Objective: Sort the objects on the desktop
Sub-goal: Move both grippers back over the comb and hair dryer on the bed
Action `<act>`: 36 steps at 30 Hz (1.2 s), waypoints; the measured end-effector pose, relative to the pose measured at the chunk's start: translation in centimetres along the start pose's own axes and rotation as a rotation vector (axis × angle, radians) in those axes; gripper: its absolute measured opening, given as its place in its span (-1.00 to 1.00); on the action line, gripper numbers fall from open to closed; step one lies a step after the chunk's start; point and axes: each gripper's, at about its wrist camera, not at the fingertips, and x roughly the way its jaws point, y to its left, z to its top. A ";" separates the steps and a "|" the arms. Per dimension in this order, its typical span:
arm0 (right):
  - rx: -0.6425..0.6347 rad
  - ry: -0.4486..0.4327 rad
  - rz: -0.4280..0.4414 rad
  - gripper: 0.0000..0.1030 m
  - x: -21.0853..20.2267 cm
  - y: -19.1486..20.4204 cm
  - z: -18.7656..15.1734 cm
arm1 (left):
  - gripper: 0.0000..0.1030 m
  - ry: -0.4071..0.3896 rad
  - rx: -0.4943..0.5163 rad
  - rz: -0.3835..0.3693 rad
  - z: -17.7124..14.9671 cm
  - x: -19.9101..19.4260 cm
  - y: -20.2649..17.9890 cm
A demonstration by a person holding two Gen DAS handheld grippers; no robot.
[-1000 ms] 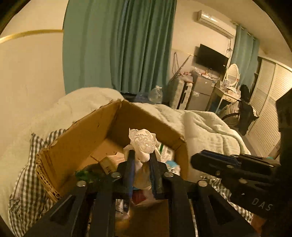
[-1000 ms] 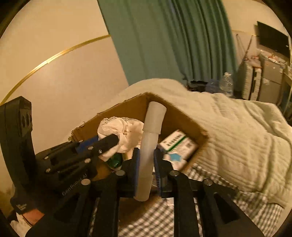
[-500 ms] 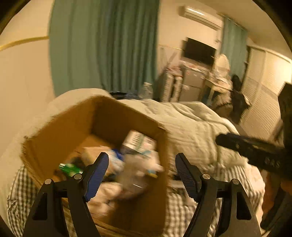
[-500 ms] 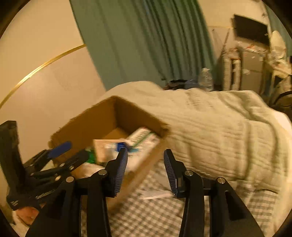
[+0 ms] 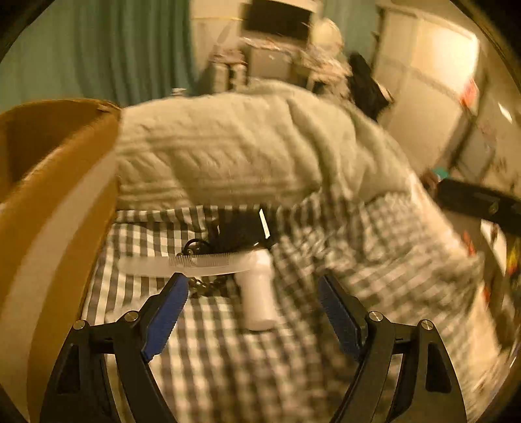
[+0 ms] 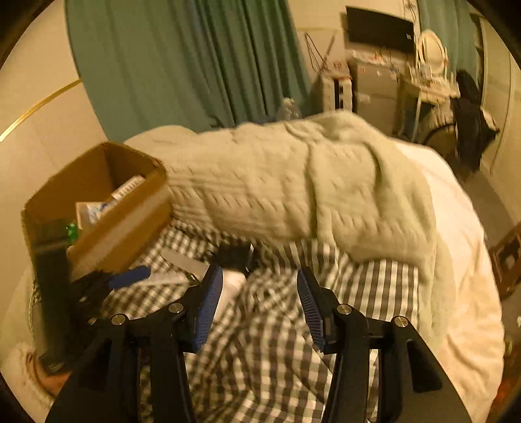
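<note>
A cardboard box point(image 6: 120, 227) stands on the bed at the left and holds small cartons and a green item point(image 6: 71, 229). On the checked sheet point(image 5: 228, 358) beside it lie a white comb point(image 5: 195, 263), a white bottle point(image 5: 259, 293), a bead chain point(image 5: 205, 286) and a black object point(image 5: 241, 227). My left gripper point(image 5: 250, 279) hangs over the bottle, jaws opening, gripping nothing. My right gripper point(image 6: 259, 273) hovers over the sheet just right of these items, jaws opening, nothing between them. Each gripper shows in the other's view: the left gripper point(image 6: 130, 276) and the right gripper point(image 5: 472, 201).
A thick pale knitted blanket point(image 6: 293, 188) is bunched behind the items. Green curtains point(image 6: 179, 65) and a wall lie beyond the bed. A TV point(image 6: 377, 29), shelves and a dressing table stand at the far right. A fluffy sleeve point(image 6: 19, 367) shows at the lower left.
A second ago the left gripper held a white lace cloth and the right a white tube over the box. Both let go, then swung right and down to the checked sheet.
</note>
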 end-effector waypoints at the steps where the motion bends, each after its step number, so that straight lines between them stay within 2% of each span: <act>1: 0.006 0.013 0.005 -0.08 0.7 -0.3 -0.3 | 0.64 0.019 0.044 -0.006 -0.1 1.0 0.6; 3: 0.011 0.046 0.015 -0.08 2.5 -0.7 -0.9 | 0.64 0.023 0.100 0.043 -0.2 1.8 2.4; 6: 0.016 0.088 0.040 -0.08 5.2 -1.0 -1.2 | 0.64 0.057 0.136 -0.040 0.1 2.4 5.0; 8: 0.014 0.109 0.052 -0.08 6.6 -0.9 -1.4 | 0.64 0.017 0.170 -0.069 0.2 1.8 5.8; 10: 0.006 0.130 0.062 -0.08 8.1 -0.6 -1.4 | 0.64 -0.030 0.146 -0.121 0.6 1.5 7.1; 12: 0.008 0.148 0.065 -0.08 9.3 -0.4 -1.3 | 0.64 -0.037 0.119 -0.159 0.9 1.9 7.8; 18: 0.037 0.195 0.096 -0.08 12.0 0.5 -1.5 | 0.65 0.106 0.178 -0.094 0.6 6.2 6.0; 23: 0.037 0.245 0.107 -0.08 13.6 2.1 -2.7 | 0.61 0.119 0.153 -0.075 0.8 7.5 6.2; 25: 0.040 0.256 0.109 -0.08 13.9 2.5 -3.2 | 0.36 0.108 0.145 -0.097 1.0 7.4 6.1; 27: 0.043 0.260 0.100 -0.08 13.9 2.8 -3.6 | -0.30 0.094 0.167 -0.119 1.0 7.1 5.5; 29: 0.034 0.261 0.080 -0.08 13.9 3.2 -4.0 | -0.52 0.091 0.207 -0.132 0.8 6.9 4.6; 34: 0.019 0.266 0.064 0.05 13.9 4.1 -4.5 | -0.43 0.087 0.240 -0.102 1.0 6.7 3.7; 35: 0.005 0.266 0.057 0.07 14.0 4.4 -4.6 | -0.13 0.082 0.253 -0.088 1.1 6.7 3.3; 36: -0.005 0.266 0.052 0.09 14.0 4.6 -4.7 | 0.31 0.078 0.263 -0.075 1.3 6.8 3.1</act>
